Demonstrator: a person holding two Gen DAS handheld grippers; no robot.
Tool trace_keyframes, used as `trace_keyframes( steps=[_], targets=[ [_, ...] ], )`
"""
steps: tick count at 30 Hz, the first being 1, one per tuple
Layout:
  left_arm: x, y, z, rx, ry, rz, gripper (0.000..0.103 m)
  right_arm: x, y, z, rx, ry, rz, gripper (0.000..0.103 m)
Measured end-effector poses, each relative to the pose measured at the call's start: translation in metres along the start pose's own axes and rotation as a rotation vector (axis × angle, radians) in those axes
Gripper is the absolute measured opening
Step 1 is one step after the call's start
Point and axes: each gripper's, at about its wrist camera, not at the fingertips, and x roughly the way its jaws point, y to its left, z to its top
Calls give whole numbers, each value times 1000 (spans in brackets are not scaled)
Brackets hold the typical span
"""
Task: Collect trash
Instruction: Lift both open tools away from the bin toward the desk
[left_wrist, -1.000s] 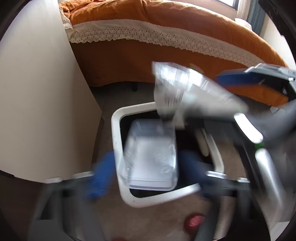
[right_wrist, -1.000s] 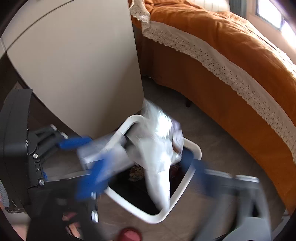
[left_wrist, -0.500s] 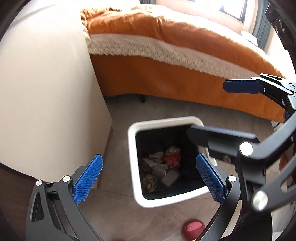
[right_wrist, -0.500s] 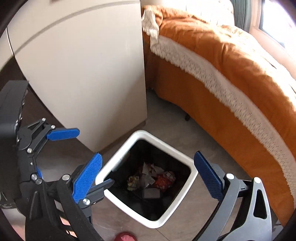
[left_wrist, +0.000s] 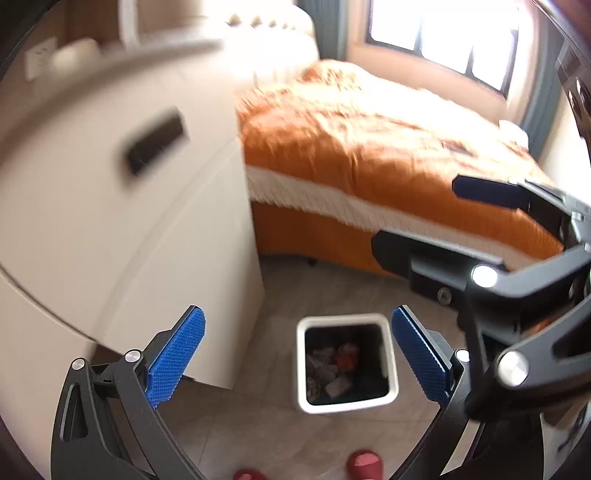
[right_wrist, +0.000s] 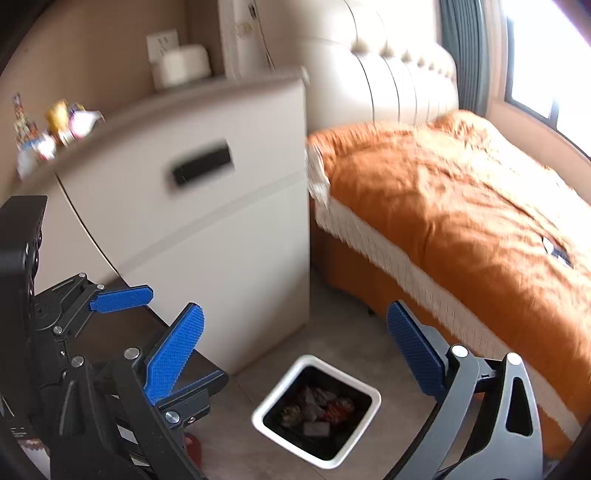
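Down on the floor between nightstand (right_wrist: 207, 206) and orange bed (right_wrist: 461, 206) sits the white trash bin (left_wrist: 346, 400), crumpled trash (left_wrist: 334, 369) inside. My left tongs (left_wrist: 297, 360) hang above it, spread wide, empty; right tongs (right_wrist: 295, 354) likewise, gaping, nothing held.

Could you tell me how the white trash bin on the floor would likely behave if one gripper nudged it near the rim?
The trash bin looks like thin plastic and holds only a shallow layer of crumpled trash, so it is probably light. It stands on smooth floor tile, so it would likely slide. It is taller than wide, so a high push might tip it.
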Motion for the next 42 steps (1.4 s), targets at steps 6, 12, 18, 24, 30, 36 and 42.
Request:
trace_keyframes(
  steps=[6, 12, 18, 24, 30, 36, 42],
  targets=[
    [-94, 31, 43, -80, -97, 49, 99, -52, 35, 63, -27, -103, 53, 99],
    [-169, 80, 64, -157, -176, 157, 99, -84, 83, 120, -84, -202, 129, 99],
    [-225, 148, 71, -220, -223, 298, 99, -94, 152, 165, -174, -263, 239, 99],
    [-269, 216, 62, -260, -252, 452, 99, -84, 221, 196, -225, -276, 334, 99],
    [-297, 288, 49, -294, -248, 564, 99, -68, 282, 217, -269, -255, 352, 99],
    [-300, 353, 37, -360, -227, 618, 99, -39, 324, 225, -282, -215, 340, 99],
    [-283, 395, 30, -401, -194, 591, 99, 0, 353, 220, -311, -136, 328, 99]
  ],
)
